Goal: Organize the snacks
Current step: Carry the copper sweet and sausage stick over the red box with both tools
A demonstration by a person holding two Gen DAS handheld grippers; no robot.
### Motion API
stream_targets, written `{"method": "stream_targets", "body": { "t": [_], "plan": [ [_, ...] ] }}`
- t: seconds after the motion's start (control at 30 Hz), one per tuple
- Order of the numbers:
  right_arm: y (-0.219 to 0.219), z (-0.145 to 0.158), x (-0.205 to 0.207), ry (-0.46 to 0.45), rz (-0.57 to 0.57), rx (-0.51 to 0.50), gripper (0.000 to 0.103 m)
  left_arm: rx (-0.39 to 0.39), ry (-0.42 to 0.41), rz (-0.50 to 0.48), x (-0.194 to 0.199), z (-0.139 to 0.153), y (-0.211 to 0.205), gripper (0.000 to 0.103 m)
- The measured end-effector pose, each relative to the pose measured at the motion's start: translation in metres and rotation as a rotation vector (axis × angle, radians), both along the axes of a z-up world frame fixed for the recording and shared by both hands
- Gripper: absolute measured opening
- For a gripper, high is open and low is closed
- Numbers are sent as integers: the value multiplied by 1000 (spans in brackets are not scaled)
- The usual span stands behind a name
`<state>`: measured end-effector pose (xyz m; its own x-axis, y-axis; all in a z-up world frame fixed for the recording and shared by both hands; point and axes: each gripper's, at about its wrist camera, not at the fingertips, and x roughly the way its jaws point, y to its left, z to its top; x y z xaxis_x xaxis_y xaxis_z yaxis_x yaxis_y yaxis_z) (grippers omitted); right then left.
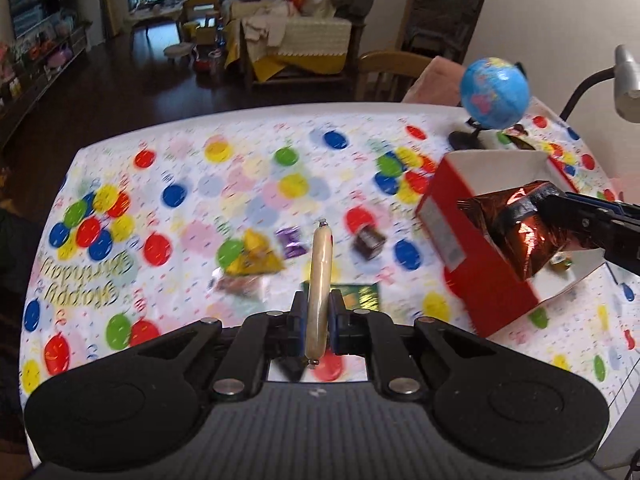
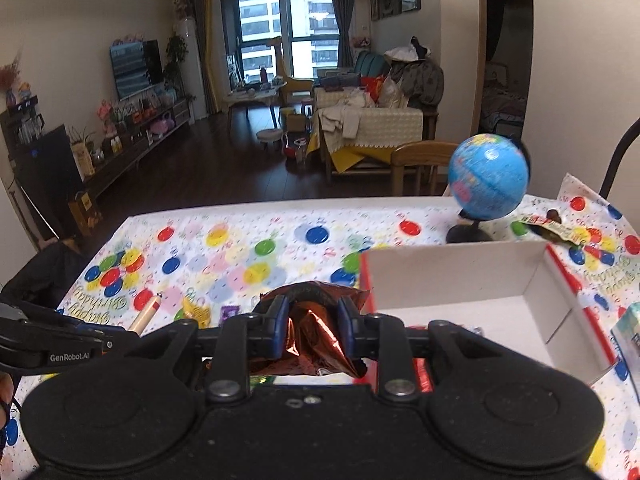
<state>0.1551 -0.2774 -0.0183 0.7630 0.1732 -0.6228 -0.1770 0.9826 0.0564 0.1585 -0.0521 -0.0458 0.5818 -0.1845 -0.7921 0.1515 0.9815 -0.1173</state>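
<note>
A table (image 1: 256,128) under a balloon-print birthday cloth bears a red cardboard box (image 1: 472,248) at right, a small globe (image 1: 495,94) far right, and loose snack packets (image 1: 252,258) near centre.

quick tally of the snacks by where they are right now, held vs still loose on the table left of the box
Held in grippers: 2 (sausage stick, copper foil bag)
Loose on the tablecloth: 5 (yellow packet, purple candy, brown candy, green packet, clear packet)
Total: 7

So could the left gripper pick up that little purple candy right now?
Probably not: the left gripper is shut on a sausage stick, so its jaws aren't free, though the purple candy lies uncovered.
</note>
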Motion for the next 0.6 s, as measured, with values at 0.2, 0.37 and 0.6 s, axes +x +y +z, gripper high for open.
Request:
{"method": "stream_targets", "body": {
  "t": [0.2,0.37,0.6],
  "plan": [
    [-50,5,8,-15,-14,6,25,10,-20,-26,11,10,-57,10],
    [-98,1,16,-8,-44,1,25,11,-31,-58,21,14,-108,10],
    [-154,-13,25,15,-91,-4,25,30,-16,-108,37,8,-175,10]
  ]
}}
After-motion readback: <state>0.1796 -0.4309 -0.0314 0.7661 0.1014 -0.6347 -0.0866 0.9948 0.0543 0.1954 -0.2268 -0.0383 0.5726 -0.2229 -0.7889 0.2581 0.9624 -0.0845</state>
